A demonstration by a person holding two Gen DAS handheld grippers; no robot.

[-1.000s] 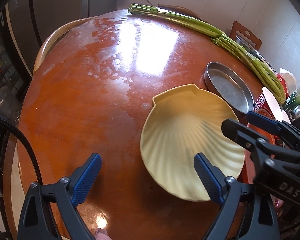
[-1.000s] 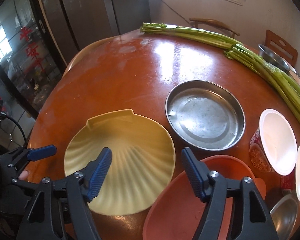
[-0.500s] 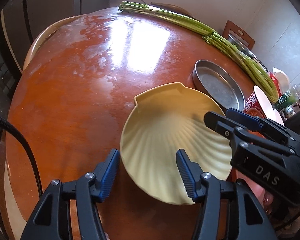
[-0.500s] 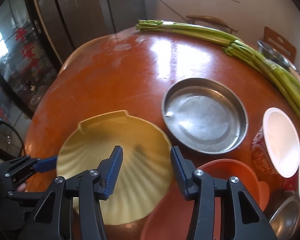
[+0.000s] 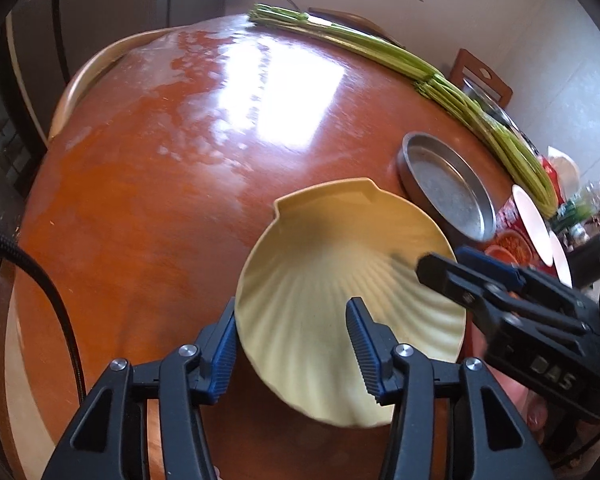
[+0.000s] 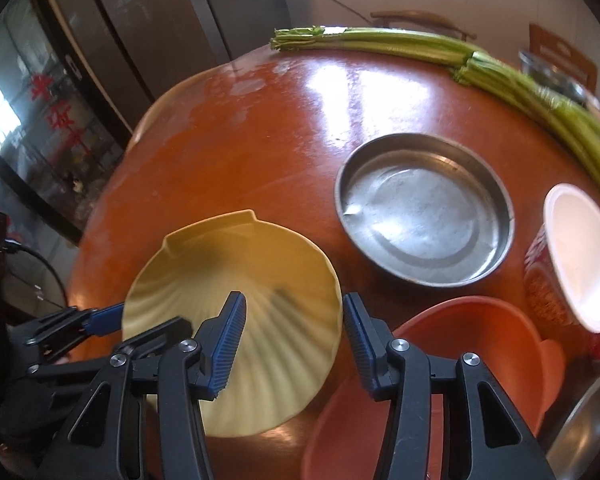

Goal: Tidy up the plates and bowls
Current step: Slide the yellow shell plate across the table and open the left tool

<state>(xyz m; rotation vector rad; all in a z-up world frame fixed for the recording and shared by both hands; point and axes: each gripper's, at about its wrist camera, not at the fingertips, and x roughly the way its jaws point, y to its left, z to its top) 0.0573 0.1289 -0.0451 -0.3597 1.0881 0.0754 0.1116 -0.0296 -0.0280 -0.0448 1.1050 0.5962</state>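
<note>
Where the yellow scallop-shell plate (image 5: pixel 320 280) lay: near the front edge of the round red-brown table (image 5: pixel 160 200), between both grippers
Left gripper (image 5: pixel 292 304): jaws had just been closing; the plate's left rim stood between them; outer pad at the rim; whether they pressed, I could not tell
Right gripper (image 6: pixel 294 298): drawn in over the plate's right rim and clamped on it
Steel pan (image 6: pixel 420 216): beyond the plate, apart from it
Orange bowl (image 6: pixel 460 340): just right of the plate
Celery stalks (image 6: pixel 420 42): along the far edge
</note>
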